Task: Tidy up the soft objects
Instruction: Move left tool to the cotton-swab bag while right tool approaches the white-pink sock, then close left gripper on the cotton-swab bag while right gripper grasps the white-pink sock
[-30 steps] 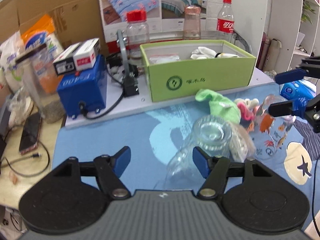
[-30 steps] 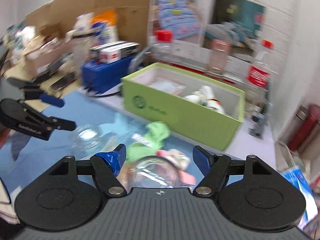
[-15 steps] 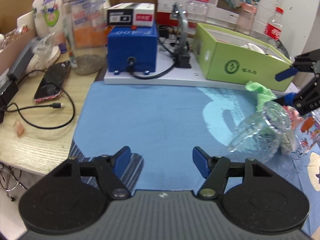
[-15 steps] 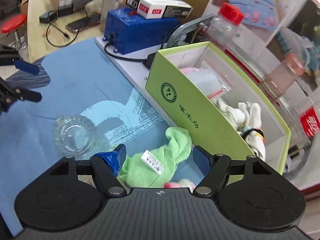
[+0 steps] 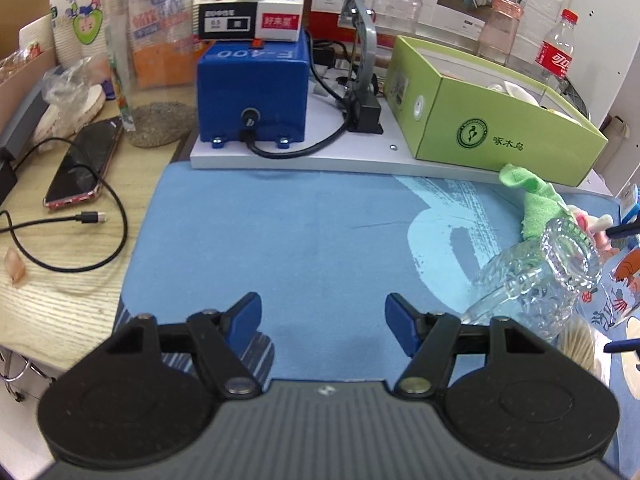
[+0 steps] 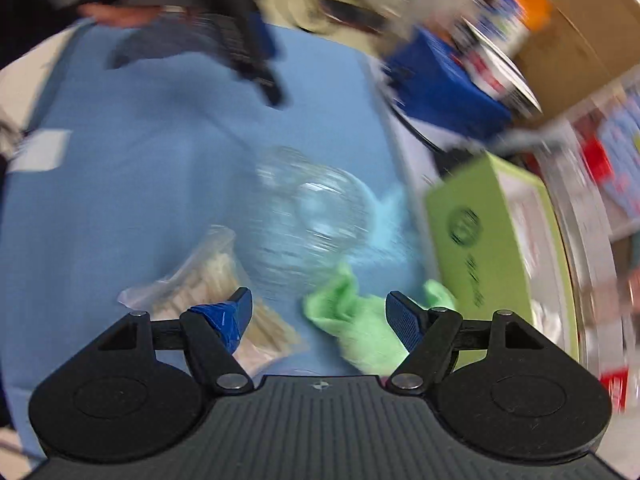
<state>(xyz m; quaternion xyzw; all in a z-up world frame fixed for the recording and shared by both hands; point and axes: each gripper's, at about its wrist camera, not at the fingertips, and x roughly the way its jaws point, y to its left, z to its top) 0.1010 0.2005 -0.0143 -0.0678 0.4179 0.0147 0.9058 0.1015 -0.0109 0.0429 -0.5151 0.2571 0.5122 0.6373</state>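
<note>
Both grippers' jaws apart and empty, left gripper (image 5: 323, 312) over bare blue cloth (image 5: 304, 232), right gripper (image 6: 319, 312) above green sock (image 6: 352, 320) beside green box (image 6: 492, 240), glass mug (image 5: 536, 284) and bagged sticks (image 6: 212, 280) close by.

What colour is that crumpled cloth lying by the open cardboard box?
Light green cloth, clearest from the left wrist view.

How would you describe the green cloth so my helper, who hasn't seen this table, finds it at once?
Find the light green cardboard box at the back edge of the blue mat. On the mat just in front of that box's near corner lies the green cloth, crumpled beside an overturned clear glass jar. It is the only bright green soft thing there; its neighbours are pink-and-white or see-through.
</note>
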